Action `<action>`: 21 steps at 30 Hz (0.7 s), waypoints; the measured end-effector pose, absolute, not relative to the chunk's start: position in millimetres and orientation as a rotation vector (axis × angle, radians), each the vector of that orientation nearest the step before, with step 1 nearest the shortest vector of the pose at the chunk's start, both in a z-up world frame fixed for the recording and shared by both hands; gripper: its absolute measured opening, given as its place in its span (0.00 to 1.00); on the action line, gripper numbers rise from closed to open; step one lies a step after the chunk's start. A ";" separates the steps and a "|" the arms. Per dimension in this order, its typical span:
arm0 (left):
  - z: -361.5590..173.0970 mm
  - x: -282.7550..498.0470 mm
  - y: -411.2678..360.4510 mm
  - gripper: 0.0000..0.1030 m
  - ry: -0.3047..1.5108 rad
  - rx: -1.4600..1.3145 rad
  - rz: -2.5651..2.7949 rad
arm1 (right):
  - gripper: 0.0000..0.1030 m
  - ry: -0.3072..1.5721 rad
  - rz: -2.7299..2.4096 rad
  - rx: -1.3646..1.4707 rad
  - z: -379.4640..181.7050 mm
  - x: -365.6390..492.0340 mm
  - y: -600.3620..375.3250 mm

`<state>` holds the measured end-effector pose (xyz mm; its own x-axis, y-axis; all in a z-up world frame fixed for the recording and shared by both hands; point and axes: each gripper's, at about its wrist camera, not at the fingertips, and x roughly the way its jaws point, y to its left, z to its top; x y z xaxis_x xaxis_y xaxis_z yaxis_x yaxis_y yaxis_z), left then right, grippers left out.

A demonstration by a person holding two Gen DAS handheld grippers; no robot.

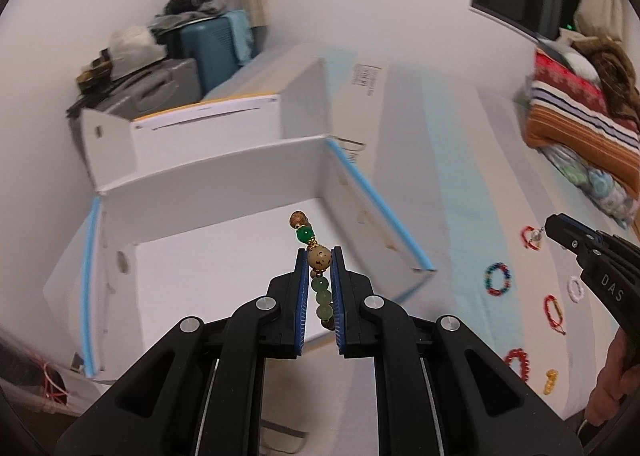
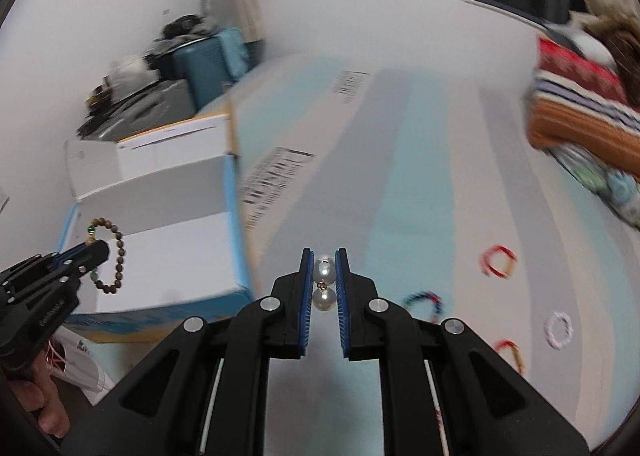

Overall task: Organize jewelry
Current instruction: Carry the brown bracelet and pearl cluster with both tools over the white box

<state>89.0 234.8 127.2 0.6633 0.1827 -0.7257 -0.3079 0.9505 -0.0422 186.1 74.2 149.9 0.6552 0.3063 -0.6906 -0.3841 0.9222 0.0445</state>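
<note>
My left gripper (image 1: 319, 256) is shut on a beaded bracelet (image 1: 319, 261) of brown, green and tan beads, held above the open white box (image 1: 224, 192) with blue edges. In the right wrist view the left gripper (image 2: 96, 250) holds the bracelet loop (image 2: 116, 260) over the box (image 2: 176, 192). My right gripper (image 2: 324, 256) is shut on a pearl piece (image 2: 324, 284) of two white pearls joined by a gold link, above the striped cloth. In the left wrist view the right gripper (image 1: 550, 226) is at the right, the pearl (image 1: 537, 235) at its tip.
Several small bracelets lie on the striped cloth: multicoloured (image 1: 498, 279), white (image 1: 575, 289), red (image 1: 554, 308), red (image 1: 517, 362) and a yellow piece (image 1: 550, 381). A second white box (image 1: 208, 124) stands behind the first. Folded blankets (image 1: 580, 108) lie at the right. Suitcases (image 1: 208, 48) stand by the wall.
</note>
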 end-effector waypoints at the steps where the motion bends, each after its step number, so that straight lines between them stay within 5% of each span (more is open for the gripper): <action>1: 126.8 86.1 244.6 0.10 0.800 -0.173 0.294 | 0.10 0.759 0.407 -0.114 150.8 185.3 83.5; 21: 56.0 84.0 377.3 0.10 1.049 -0.314 0.450 | 0.10 1.003 0.594 -0.365 79.3 215.4 277.2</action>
<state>84.0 377.4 56.0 0.4214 0.2060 -0.8832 -0.4986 0.8661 -0.0358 215.4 277.2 79.3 0.4006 0.2955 -0.8673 -0.6186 0.7855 -0.0181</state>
